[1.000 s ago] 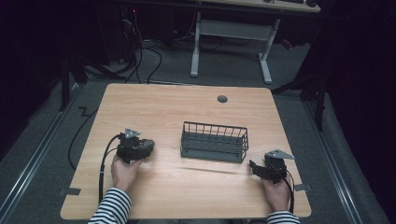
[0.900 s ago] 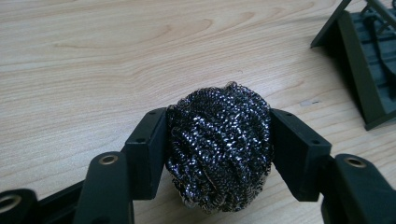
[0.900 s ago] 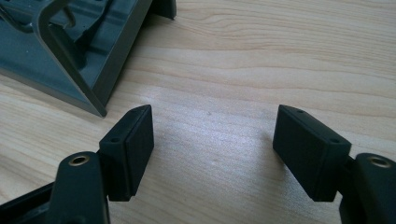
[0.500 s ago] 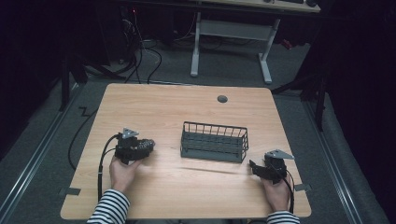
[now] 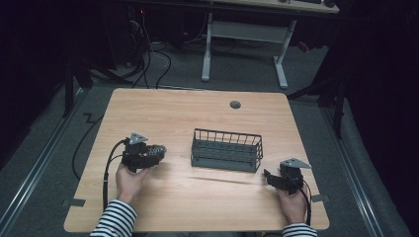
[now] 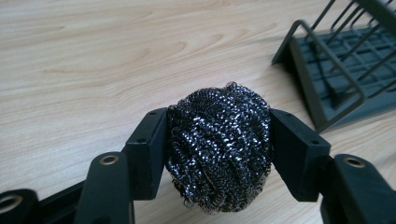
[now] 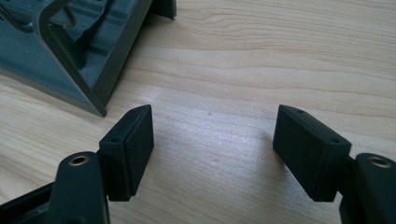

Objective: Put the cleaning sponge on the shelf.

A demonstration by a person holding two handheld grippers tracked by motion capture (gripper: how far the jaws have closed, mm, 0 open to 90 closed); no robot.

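A dark steel-wool scouring ball (image 6: 219, 144) sits squeezed between both pads of my left gripper (image 6: 217, 140), which is shut on it just above the wooden table (image 5: 197, 118). From above, that left gripper (image 5: 157, 151) is at the table's left, pointing right toward a dark wire basket (image 5: 226, 150) in the middle; the scouring ball (image 5: 156, 150) shows at its tip. The basket's near corner (image 6: 327, 74) lies to the upper right of the ball. My right gripper (image 7: 212, 140) rests open over bare wood, nothing between its pads. It sits at the right front (image 5: 269, 177), just off the basket's corner (image 7: 70, 51).
A round grommet hole (image 5: 235, 104) marks the far side of the table. Cables trail from both grippers off the front edge. Beyond the table stand a white desk frame (image 5: 242, 34) and floor cables.
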